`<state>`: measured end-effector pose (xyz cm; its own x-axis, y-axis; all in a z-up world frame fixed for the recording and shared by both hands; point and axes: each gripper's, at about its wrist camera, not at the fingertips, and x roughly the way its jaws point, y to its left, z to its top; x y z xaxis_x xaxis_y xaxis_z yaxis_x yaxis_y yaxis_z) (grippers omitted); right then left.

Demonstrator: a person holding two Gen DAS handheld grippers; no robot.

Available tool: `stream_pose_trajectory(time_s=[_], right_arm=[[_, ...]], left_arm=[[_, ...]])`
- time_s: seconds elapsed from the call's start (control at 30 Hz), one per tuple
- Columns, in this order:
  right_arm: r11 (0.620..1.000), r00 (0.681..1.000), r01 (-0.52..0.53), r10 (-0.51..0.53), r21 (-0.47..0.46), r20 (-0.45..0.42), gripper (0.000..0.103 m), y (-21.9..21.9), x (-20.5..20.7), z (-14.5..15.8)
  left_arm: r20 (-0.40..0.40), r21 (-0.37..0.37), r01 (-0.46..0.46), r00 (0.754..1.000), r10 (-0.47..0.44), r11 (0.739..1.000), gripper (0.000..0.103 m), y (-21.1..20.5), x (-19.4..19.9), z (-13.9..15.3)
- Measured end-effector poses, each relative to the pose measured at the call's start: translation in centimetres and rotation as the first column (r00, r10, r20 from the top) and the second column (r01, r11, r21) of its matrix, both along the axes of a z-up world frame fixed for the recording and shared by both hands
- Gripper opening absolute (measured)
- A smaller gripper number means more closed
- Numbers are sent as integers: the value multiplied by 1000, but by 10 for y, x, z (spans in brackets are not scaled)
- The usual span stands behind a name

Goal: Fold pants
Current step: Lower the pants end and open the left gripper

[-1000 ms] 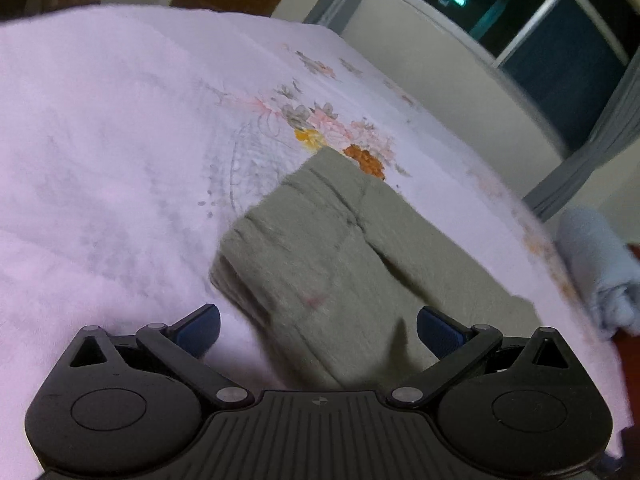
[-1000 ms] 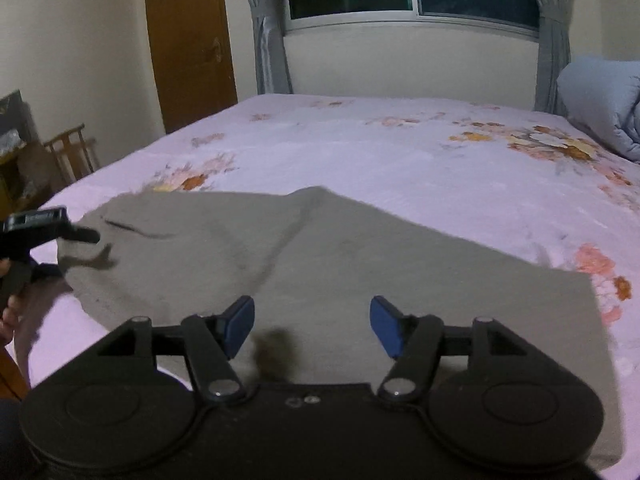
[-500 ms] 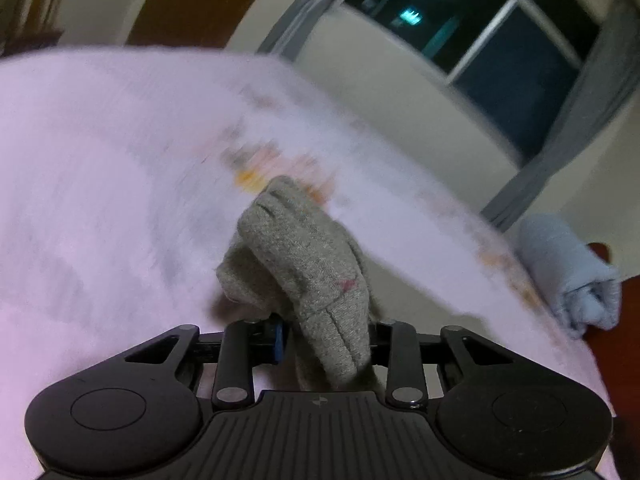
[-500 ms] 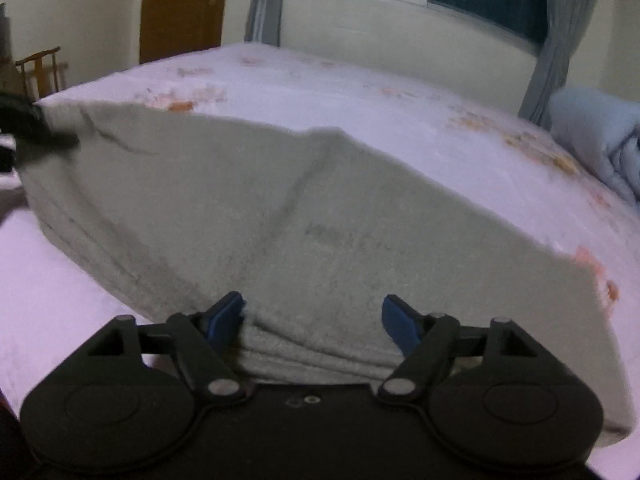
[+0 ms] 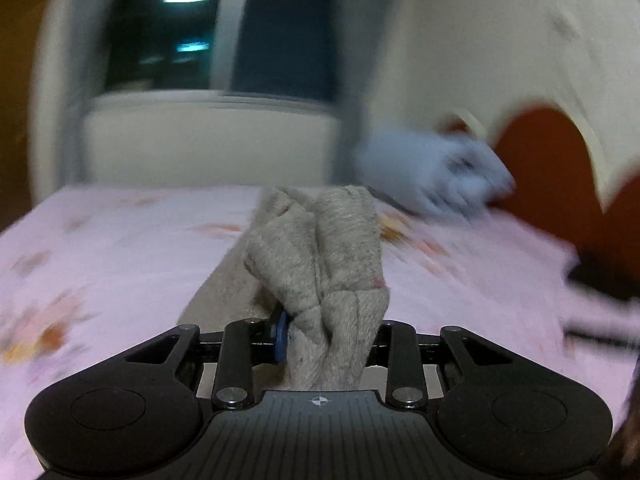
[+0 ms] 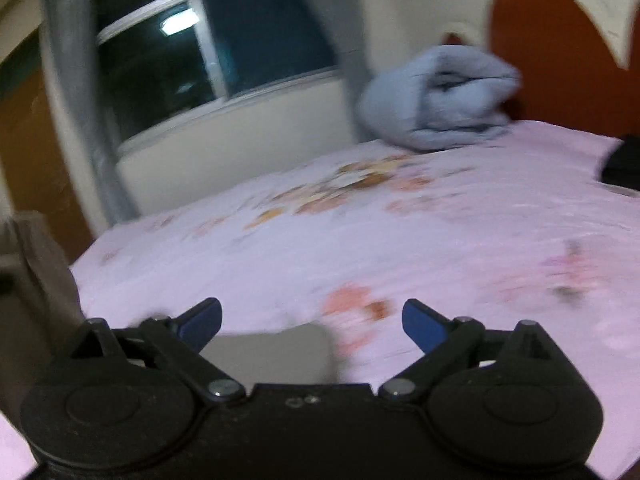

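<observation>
Left gripper (image 5: 326,338): jaws drawn in tight on a bunched wad of the grey pants (image 5: 320,264). One blue pad (image 5: 281,336) shows at the left of the cloth; the other pad is hidden behind the fabric. The cloth stands up in thick folds above the jaws, and a flat run of it trails off lower left toward the bed (image 5: 120,248). Small reddish mark on the fabric at the right edge of the wad.

Right gripper (image 6: 312,322): jaws wide and opening further, blue fingertips (image 6: 424,326) well apart, nothing pinched. A flat grey patch of the pants (image 6: 276,354) lies just under and between them, on the sheet, not touched by either pad as far as the view shows. More grey cloth hangs at the far left edge of the right wrist view, blurred.

Bed: pink sheet with an orange and brown flower print (image 6: 352,184) across the middle. Heavy blur in both views, worse on the left.

Farther back: a rolled pale-blue blanket (image 6: 440,100) sits at the far right corner of the bed, against a dark red headboard (image 6: 560,52). Dark object at the right edge of the bed, too blurred to name.

Back wall: cream, with a window (image 6: 224,36) showing dark outside and a light reflected in the glass. Grey curtain (image 6: 72,40) beside it.
</observation>
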<state>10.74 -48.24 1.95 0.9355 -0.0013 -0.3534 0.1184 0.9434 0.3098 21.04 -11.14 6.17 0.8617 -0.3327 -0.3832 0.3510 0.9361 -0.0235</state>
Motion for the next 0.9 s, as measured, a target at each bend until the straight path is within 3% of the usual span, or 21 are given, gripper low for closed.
stream_pose_trajectory(time_s=[0.07,0.13,0.17,0.2,0.23,0.27,0.3,0.4,0.53,0.7,0.9], right_arm=[[999,999,34,-34,7,-13,93,-27,-9,-6],[998,998,58,-56,37,-39,93,-49,-15,-19],[995,995,76,-72,59,-63,93,-60,-16,-27],[992,993,90,-83,83,-85,93,-69,-21,-35],[988,990,105,-93,111,-109,93,-76,-22,-46],[984,987,114,-97,134,-125,93,-83,-24,-51],[982,987,114,-96,149,-126,93,-88,-26,-54],[979,990,102,-82,175,-119,93,-89,-34,-56],[981,993,2,20,194,-112,93,-62,-19,-53],[974,983,-113,138,194,-123,92,-4,9,-51],[928,954,-99,192,360,-232,86,27,41,-67]], left_arm=[[-56,112,83,995,-78,990,32,-67,2,-27],[-129,231,162,982,-135,959,35,-128,1,-75],[-205,282,227,964,-172,932,51,-154,-1,-103],[-225,329,243,959,-174,912,56,-171,-11,-119],[-146,388,200,977,-155,900,59,-177,-30,-123],[-120,379,194,980,-160,905,83,-176,-43,-118],[-127,335,196,978,-162,922,103,-167,-48,-110],[-114,214,140,987,-118,967,103,-118,-49,-82],[-189,7,-20,982,21,1000,103,-28,-40,-66],[-276,-90,-249,937,216,964,103,55,-45,-79],[-471,-242,-397,846,250,885,103,103,-35,-125]])
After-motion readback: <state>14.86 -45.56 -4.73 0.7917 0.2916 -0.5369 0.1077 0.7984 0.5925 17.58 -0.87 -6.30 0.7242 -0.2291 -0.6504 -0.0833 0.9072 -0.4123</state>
